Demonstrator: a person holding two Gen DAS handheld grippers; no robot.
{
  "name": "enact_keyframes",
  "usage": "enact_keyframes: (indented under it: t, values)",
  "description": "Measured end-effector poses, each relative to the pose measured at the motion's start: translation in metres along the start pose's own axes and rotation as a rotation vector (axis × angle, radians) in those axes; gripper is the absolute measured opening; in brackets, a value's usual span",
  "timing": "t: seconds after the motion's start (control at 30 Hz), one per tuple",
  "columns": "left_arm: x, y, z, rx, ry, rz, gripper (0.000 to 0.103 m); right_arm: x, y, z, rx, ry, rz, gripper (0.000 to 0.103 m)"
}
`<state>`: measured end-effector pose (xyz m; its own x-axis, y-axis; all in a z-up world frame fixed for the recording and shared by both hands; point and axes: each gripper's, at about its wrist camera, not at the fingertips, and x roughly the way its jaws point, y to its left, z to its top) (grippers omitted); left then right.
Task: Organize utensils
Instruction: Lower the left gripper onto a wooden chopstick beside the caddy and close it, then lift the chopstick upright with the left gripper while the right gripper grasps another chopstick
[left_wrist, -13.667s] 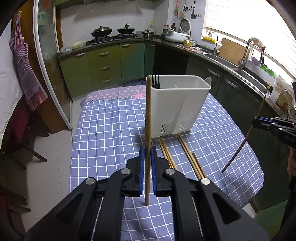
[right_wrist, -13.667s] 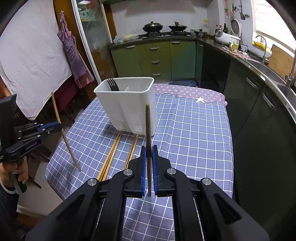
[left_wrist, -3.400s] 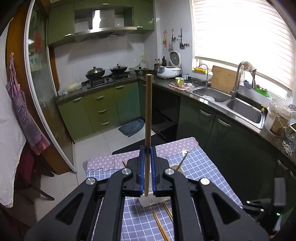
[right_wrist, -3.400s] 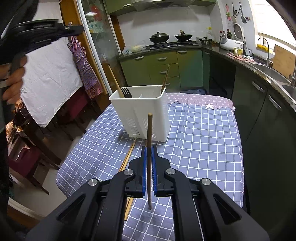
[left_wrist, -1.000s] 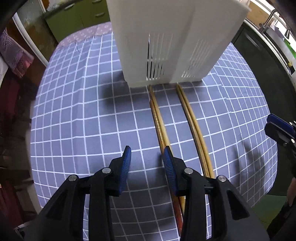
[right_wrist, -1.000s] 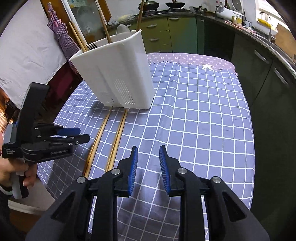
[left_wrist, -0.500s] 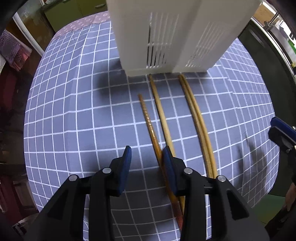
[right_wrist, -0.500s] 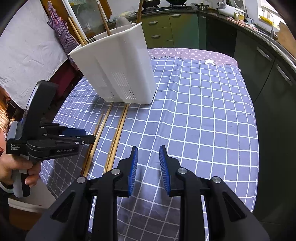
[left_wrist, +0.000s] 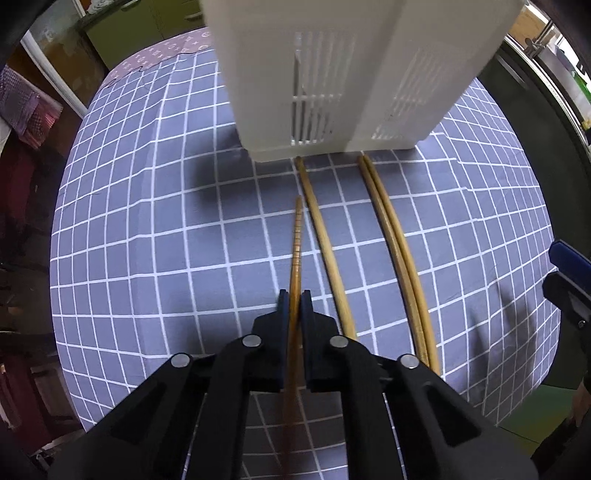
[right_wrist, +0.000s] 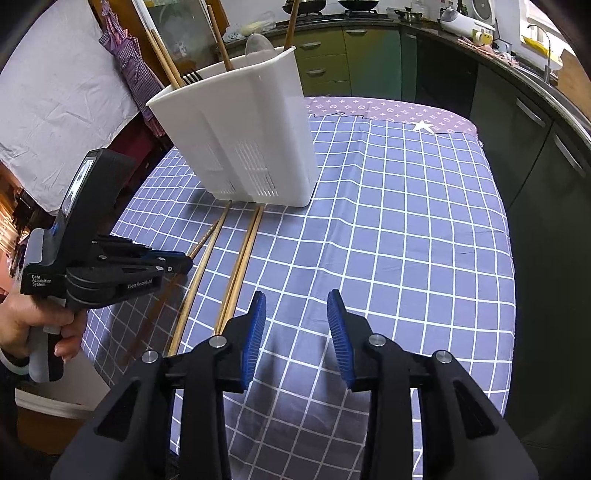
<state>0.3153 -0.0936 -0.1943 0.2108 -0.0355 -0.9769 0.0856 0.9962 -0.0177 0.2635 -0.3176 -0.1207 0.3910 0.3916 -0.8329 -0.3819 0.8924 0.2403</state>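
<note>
1. Chopsticks dominate the left wrist view: a ridged chopstick runs up the centre of the frame, pinched between the closed pads of the left gripper at bottom centre.
2. Just right of it, a single chopstick lies on the checked tablecloth, its far end at the base of the white utensil holder filling the top of the frame.
3. Further right, a chopstick pair lies side by side, also ending at the holder's base.
4. At the right edge, part of the right gripper shows.
5. In the right wrist view, the right gripper at bottom centre has its blue pads spread wide, with nothing between them, above bare cloth.
6. At the left, a hand holds the left gripper, clamped on the ridged chopstick.
7. Upper left of centre, the holder stands upright, with a fork, a spoon and several chopsticks sticking out of it.
</note>
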Motion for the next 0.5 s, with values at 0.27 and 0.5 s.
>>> enact_keyframes:
  t: [0.27,0.5]
  values:
    - [-0.040,0.022,-0.006,-0.002,-0.118,-0.008,0.006,0.004,-0.001,0.002,-0.002,0.021,-0.017,0.035]
    - [-0.085,0.035,-0.023,-0.001,-0.231,-0.031,0.006,0.032,0.007,0.010,-0.013,0.076,-0.027,0.035]
